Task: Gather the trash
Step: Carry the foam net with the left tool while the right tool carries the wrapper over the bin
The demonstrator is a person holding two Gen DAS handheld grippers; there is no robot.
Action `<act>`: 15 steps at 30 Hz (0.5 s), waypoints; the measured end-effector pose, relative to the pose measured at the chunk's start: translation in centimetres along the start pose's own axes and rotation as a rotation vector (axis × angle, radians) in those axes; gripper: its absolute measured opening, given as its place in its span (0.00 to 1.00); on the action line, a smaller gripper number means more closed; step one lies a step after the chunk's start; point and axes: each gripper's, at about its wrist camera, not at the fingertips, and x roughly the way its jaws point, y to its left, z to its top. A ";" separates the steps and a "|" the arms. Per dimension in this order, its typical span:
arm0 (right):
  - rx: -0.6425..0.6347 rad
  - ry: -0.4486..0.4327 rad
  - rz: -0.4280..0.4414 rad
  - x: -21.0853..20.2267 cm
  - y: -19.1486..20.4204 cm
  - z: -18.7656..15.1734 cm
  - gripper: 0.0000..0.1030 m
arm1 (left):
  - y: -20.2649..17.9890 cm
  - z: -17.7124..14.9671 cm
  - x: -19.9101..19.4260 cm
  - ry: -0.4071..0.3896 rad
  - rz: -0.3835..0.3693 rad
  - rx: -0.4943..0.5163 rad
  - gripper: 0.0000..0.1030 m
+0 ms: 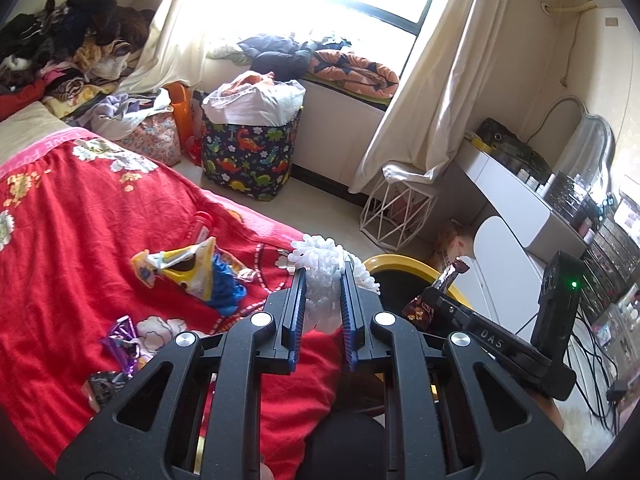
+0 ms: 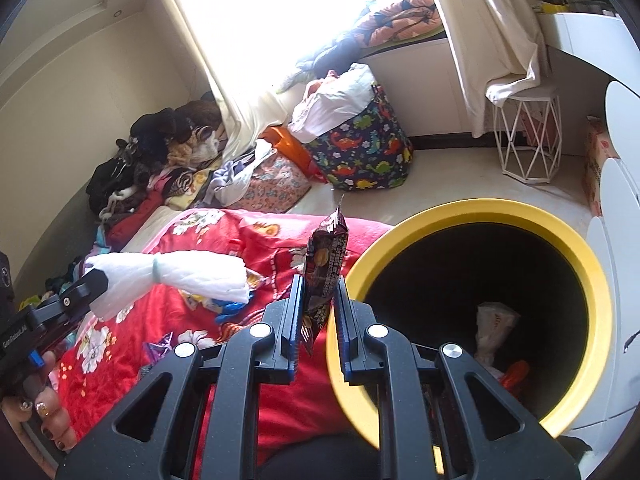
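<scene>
Two pieces of trash are held up beside the yellow-rimmed bin [image 2: 472, 216]. The left hand-held gripper [image 1: 323, 280] is clamped on a white foam bundle [image 1: 332, 268], which sticks out past its fingertips above the red blanket [image 1: 80, 240], just short of the bin's rim. The right hand-held gripper [image 2: 319, 292] pinches a dark brown snack wrapper [image 2: 326, 260] upright at the bin's near rim, over the blanket's edge. A white wad and something red lie inside the bin. Away from the bin, a yellow-and-blue wrapper [image 1: 192, 272] and a purple wrapper [image 1: 124, 340] lie on the blanket. The person's left hand [image 2: 36, 412] grips its handle low at the side farthest from the bin.
</scene>
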 end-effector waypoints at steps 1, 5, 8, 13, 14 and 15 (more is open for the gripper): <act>0.003 -0.002 -0.003 0.0 -0.2 0.0 0.14 | -0.1 -0.1 0.1 0.002 -0.002 0.001 0.11; 0.015 -0.011 -0.019 -0.3 -0.8 0.1 0.14 | -0.5 -0.1 0.3 0.007 -0.012 0.007 0.11; 0.020 -0.018 -0.028 -0.5 -1.3 0.3 0.14 | -0.9 -0.2 0.6 0.011 -0.018 0.014 0.11; 0.019 -0.033 -0.048 -0.8 -1.8 0.4 0.14 | -1.5 -0.4 0.9 0.018 -0.032 0.026 0.11; 0.018 -0.035 -0.051 -0.8 -1.9 0.4 0.14 | -1.6 -0.5 1.0 0.019 -0.035 0.028 0.11; 0.018 -0.036 -0.054 -0.9 -1.8 0.4 0.14 | -1.8 -0.5 1.1 0.021 -0.038 0.030 0.11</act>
